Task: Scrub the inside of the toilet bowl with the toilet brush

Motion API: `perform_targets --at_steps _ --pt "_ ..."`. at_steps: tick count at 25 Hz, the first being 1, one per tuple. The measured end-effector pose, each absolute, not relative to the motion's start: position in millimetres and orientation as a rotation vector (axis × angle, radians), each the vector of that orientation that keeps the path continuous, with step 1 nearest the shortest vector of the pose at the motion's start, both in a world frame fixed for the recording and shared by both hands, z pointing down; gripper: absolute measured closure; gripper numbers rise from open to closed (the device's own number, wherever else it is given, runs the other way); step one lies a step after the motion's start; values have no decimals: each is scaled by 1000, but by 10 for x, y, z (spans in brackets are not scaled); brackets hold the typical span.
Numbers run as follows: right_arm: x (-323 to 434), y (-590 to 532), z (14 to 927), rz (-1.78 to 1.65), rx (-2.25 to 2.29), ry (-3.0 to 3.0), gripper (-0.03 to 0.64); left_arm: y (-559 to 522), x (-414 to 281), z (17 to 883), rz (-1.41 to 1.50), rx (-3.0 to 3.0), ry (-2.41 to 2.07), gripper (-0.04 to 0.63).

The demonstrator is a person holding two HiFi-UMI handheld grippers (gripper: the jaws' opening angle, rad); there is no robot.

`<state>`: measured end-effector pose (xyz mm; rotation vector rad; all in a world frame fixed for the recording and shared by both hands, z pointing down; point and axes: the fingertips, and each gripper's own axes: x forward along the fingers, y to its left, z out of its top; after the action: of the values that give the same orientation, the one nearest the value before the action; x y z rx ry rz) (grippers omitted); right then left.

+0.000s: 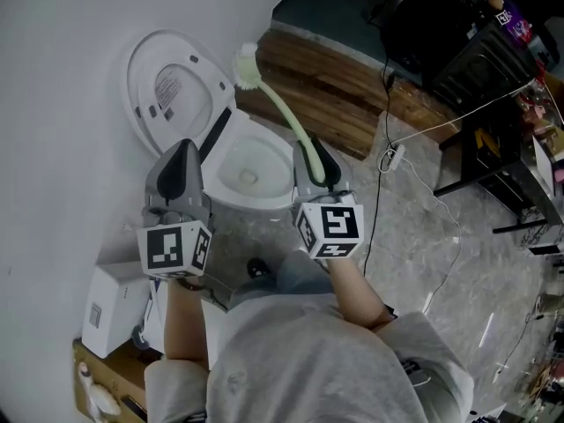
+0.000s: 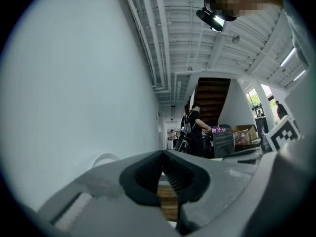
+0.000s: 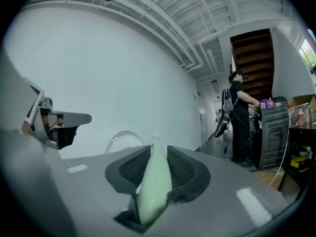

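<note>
Holds toilet brush [image 1: 284,115] [image 3: 154,184] clamped by handle in right tool [image 1: 315,162] [image 3: 158,174], bristle head raised beyond toilet bowl [image 1: 275,146], beside upright lid [image 1: 167,86]. Holds left tool [image 1: 182,162] [image 2: 165,174] empty, tips closed together, near bowl's left rim.

left gripper [image 1: 185,146], right gripper [image 1: 315,149] grey | jaws black | cubes [image 1: 176,248] black-white | shirt [image 1: 308,359] grey

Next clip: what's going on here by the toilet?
A person stands over an open toilet bowl with its lid raised. The right tool is clamped on the handle of a pale green brush, whose head points up and away, beyond the bowl rather than inside it. The left tool is shut on nothing and hovers at the bowl's left side. No scrubbing is under way at this moment.
</note>
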<state>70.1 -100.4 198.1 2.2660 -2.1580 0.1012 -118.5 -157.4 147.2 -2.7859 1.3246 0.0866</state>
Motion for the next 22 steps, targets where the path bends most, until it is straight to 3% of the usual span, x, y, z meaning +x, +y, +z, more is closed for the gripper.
perform_targets --at_steps 22 --pt "745 -1654 4503 708 2057 -1871 514 -2285 -1068 2981 -59 -2971 1337 591"
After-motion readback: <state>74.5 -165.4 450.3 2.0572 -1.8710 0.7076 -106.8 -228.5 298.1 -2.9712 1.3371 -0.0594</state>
